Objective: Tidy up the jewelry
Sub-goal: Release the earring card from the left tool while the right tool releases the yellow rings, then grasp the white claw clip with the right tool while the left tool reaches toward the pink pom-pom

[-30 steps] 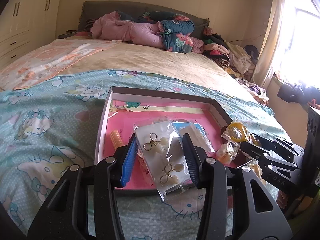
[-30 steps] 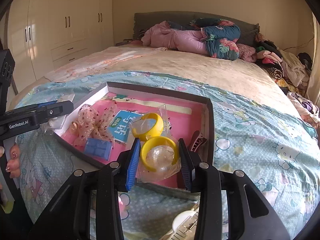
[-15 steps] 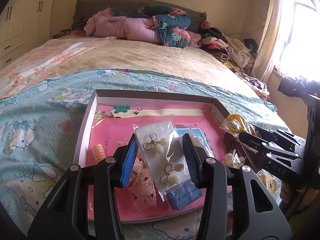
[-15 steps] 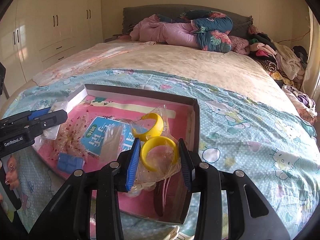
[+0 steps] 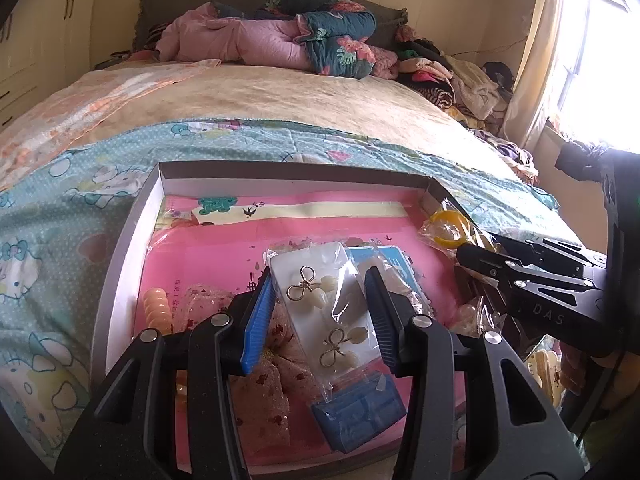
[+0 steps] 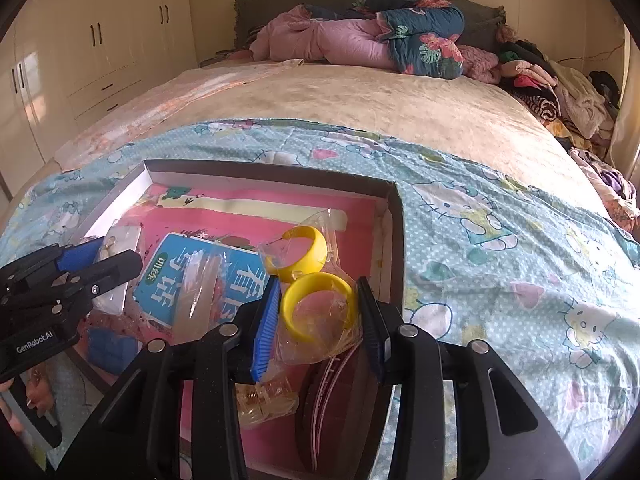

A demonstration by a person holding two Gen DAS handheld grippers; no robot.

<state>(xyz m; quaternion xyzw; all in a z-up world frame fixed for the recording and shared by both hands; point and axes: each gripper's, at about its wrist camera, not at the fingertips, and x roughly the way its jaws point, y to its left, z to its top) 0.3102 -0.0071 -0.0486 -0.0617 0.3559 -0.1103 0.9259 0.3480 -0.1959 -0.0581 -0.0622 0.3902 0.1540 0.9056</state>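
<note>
Both claws grip bags over my shallow box (image 5: 132, 232) on the bed (image 5: 320, 120): left claw (image 5: 320, 316) pinches the earring card packet (image 5: 324, 312) (bow-shaped pair), right claw (image 6: 320, 320) clamps the yellow hoop bag (image 6: 316, 300).

A rolled pink quilt (image 6: 320, 42) and floral quilt (image 6: 424, 36) lie against the grey headboard (image 6: 280, 0), clothes (image 6: 560, 84) heaped beside them.

Daylit bedroom, fisheye-warped

Strong daylight pours through the window (image 5: 600, 80) at far right, blown out to white glare; the bed (image 6: 360, 100) is evenly bright, edges curve and darken into black corners, and near parts look slightly soft.
</note>
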